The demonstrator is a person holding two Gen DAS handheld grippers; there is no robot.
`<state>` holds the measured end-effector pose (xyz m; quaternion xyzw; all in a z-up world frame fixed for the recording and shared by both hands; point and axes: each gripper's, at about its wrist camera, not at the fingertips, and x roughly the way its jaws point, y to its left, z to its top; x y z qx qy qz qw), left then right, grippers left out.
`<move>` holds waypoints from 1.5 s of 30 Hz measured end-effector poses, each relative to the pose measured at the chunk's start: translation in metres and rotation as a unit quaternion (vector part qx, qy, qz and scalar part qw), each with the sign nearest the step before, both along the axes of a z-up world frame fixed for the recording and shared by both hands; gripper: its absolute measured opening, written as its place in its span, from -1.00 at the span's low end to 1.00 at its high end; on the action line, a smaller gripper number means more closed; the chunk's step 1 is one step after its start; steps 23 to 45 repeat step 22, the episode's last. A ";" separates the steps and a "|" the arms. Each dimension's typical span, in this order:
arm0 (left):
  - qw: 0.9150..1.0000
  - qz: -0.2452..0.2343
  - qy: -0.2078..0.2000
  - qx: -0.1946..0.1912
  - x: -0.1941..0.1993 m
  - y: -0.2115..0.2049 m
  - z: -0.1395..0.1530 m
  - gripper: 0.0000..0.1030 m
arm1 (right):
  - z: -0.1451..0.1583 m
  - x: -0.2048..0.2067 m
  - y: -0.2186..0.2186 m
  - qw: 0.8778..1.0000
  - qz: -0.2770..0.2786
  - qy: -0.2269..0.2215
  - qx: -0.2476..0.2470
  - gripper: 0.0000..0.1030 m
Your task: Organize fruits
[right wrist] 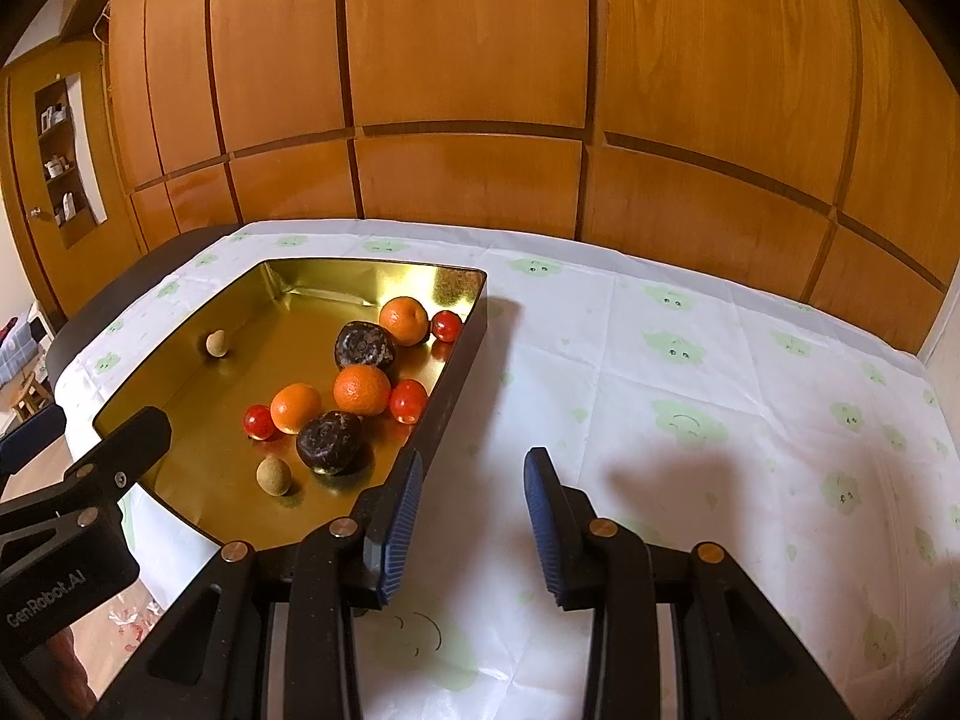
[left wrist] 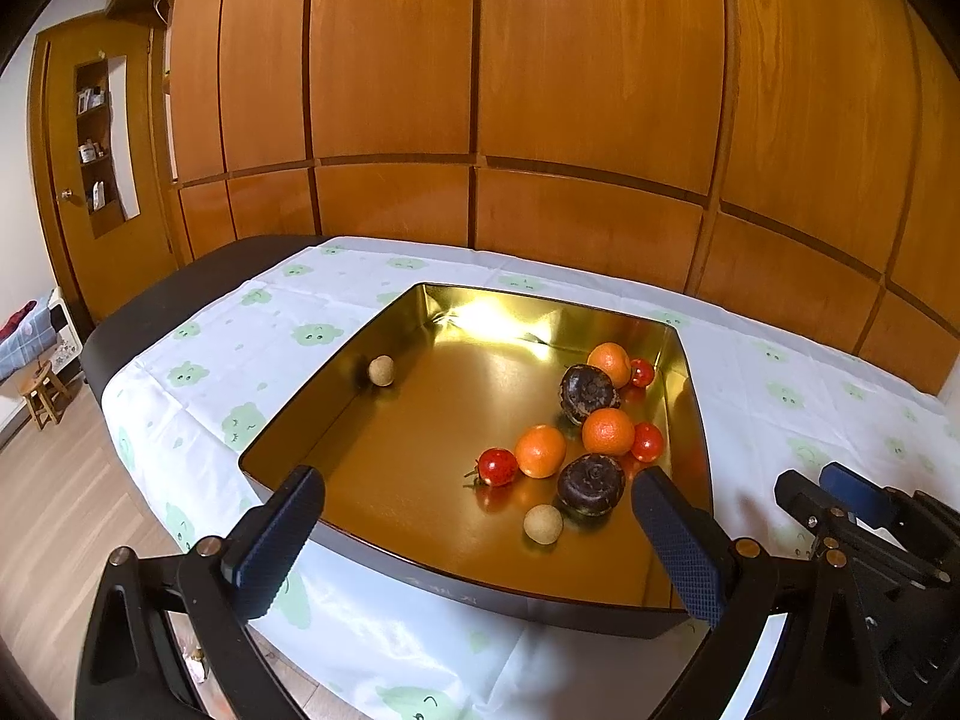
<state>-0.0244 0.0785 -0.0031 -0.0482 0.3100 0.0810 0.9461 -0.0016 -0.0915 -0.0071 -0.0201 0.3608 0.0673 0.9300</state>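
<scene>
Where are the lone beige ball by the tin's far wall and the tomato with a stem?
beige ball (left wrist: pixel 381 371), left wrist view, its front face.
stemmed tomato (left wrist: pixel 497 467), left wrist view, its middle.

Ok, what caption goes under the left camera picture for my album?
Open left gripper over a gold tray of oranges, tomatoes and dark fruits.

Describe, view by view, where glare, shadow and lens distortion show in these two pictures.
Left wrist view: bright glare on the far inner wall of the gold tin; fruit mirrored in its floor; the wood panels bow outward, corners black. Right wrist view: soft shadows on the tablecloth ahead of the right gripper; the same bowing; fingers sharp.
</scene>
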 end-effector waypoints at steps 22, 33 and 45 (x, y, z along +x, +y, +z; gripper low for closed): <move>1.000 -0.012 0.004 0.001 0.002 -0.004 -0.002 0.98 | -0.007 0.003 -0.006 1.000 0.004 0.010 0.006 -0.30; 1.000 -0.012 0.004 0.001 0.002 -0.004 -0.002 0.98 | -0.007 0.003 -0.006 1.000 0.004 0.010 0.006 -0.30; 1.000 -0.012 0.004 0.001 0.002 -0.004 -0.002 0.98 | -0.007 0.003 -0.006 1.000 0.004 0.010 0.006 -0.30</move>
